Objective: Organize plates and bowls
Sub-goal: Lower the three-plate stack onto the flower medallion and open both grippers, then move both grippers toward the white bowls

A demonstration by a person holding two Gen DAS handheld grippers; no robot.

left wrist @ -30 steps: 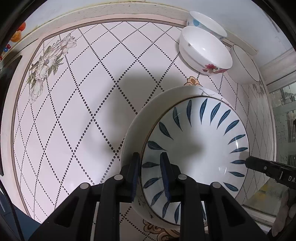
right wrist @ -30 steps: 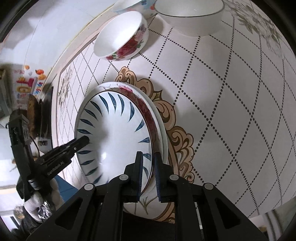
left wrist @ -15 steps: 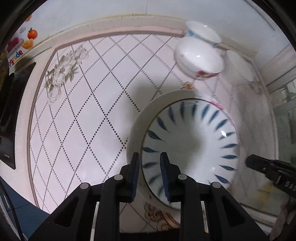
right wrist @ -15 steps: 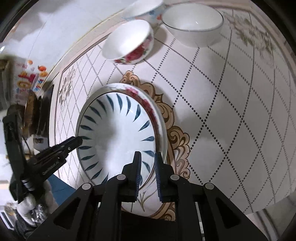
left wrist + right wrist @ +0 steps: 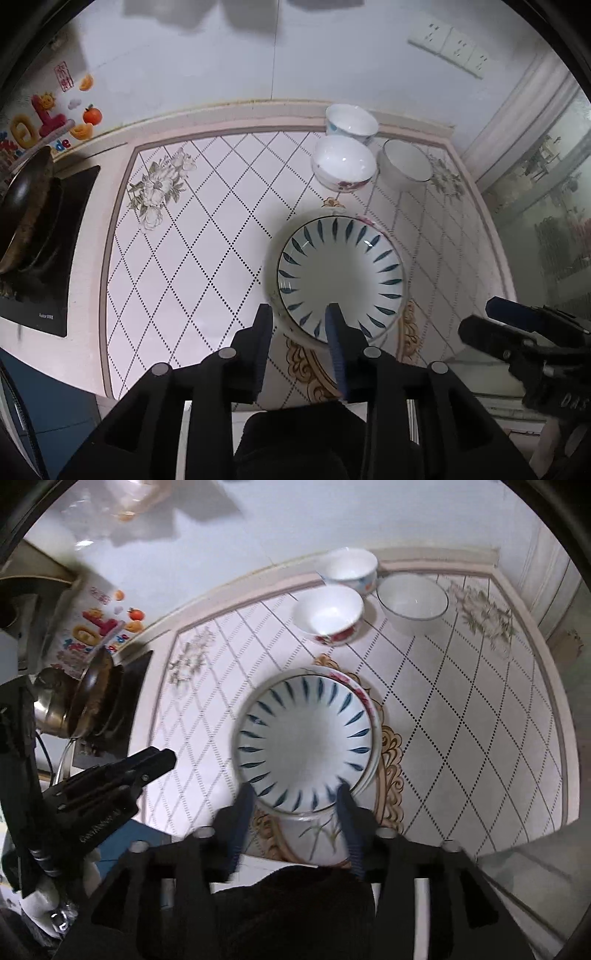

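A white plate with blue leaf strokes (image 5: 340, 273) (image 5: 303, 738) lies on a larger floral-rimmed plate (image 5: 271, 266) (image 5: 321, 827) on the tiled counter. My left gripper (image 5: 298, 325) hovers above the plates' near rim. Its jaws are opening and the pads touch nothing. My right gripper (image 5: 295, 801) also hangs above the near rim, jaws opening wide and clear of the plate. Behind the plates stand three bowls: a red-flowered bowl (image 5: 343, 162) (image 5: 327, 613), a blue-patterned bowl (image 5: 351, 118) (image 5: 351, 568) and a dark-rimmed white bowl (image 5: 406, 162) (image 5: 412, 602).
A black cooktop (image 5: 48, 295) with a dark pan (image 5: 26, 206) sits at the counter's left end. The white wall carries stickers (image 5: 44, 118) and sockets (image 5: 447, 40). A glass pane (image 5: 546, 221) borders the right side. Bare tiled counter (image 5: 192, 258) stretches left of the plates.
Both grippers let go of the blue-leaf plate's rim, opened and rose well above the counter. The plate now rests on the floral plate.
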